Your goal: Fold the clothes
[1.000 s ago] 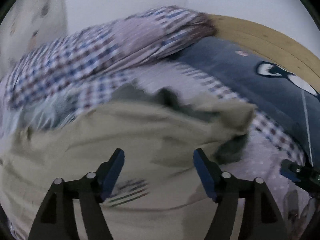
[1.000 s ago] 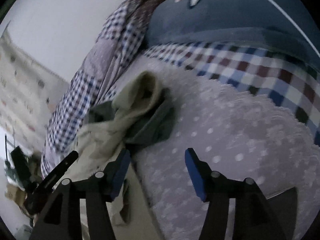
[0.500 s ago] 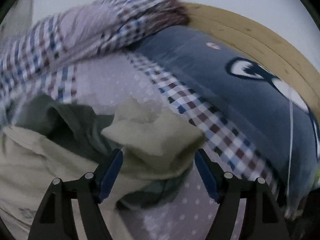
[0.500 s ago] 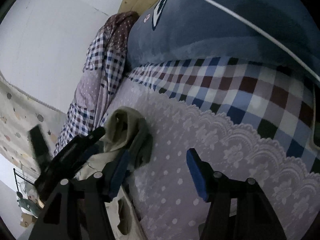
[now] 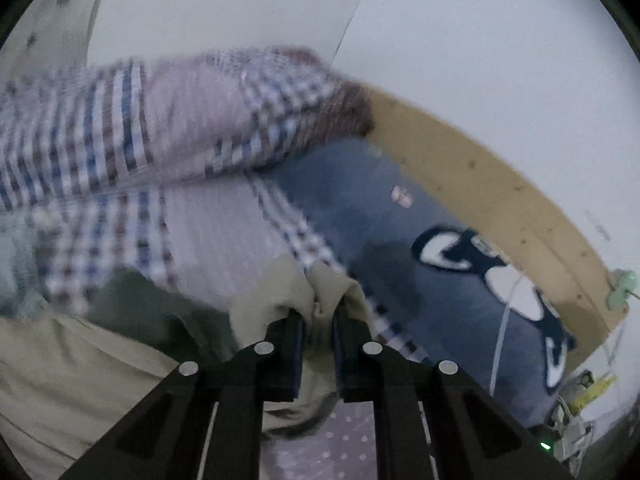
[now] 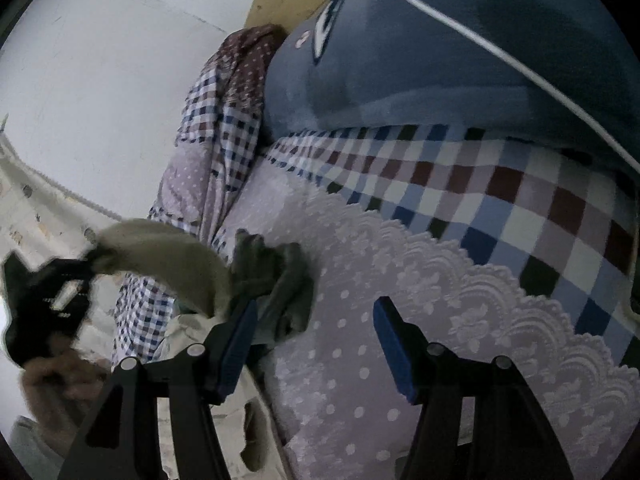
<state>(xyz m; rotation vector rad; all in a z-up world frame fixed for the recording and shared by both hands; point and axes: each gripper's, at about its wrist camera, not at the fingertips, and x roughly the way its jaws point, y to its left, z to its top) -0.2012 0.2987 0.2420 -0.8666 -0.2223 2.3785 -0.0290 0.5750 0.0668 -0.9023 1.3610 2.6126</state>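
Observation:
A beige garment (image 5: 80, 364) with a dark green lining (image 5: 152, 312) lies on the bed. My left gripper (image 5: 318, 316) is shut on a bunched beige end of it, which pokes up between the fingers. In the right wrist view that beige end (image 6: 168, 256) arches up off the bed to the left gripper (image 6: 44, 300), held by a hand at the left. Dark green folds (image 6: 280, 280) of the garment lie bunched on the sheet. My right gripper (image 6: 316, 340) stands open over the dotted sheet, its left finger (image 6: 236, 344) beside the green folds.
The bed has a lilac dotted sheet (image 6: 400, 320) with a lace edge and a checked border (image 6: 500, 196). A blue pillow (image 5: 460, 280) lies against the wooden headboard (image 5: 500, 200). A checked quilt (image 5: 140, 128) is heaped along the wall. Cables (image 5: 576, 412) sit at the bed's corner.
My left gripper has shut on the beige end of the garment and lifted it off the bed. The right gripper stays open over the sheet.

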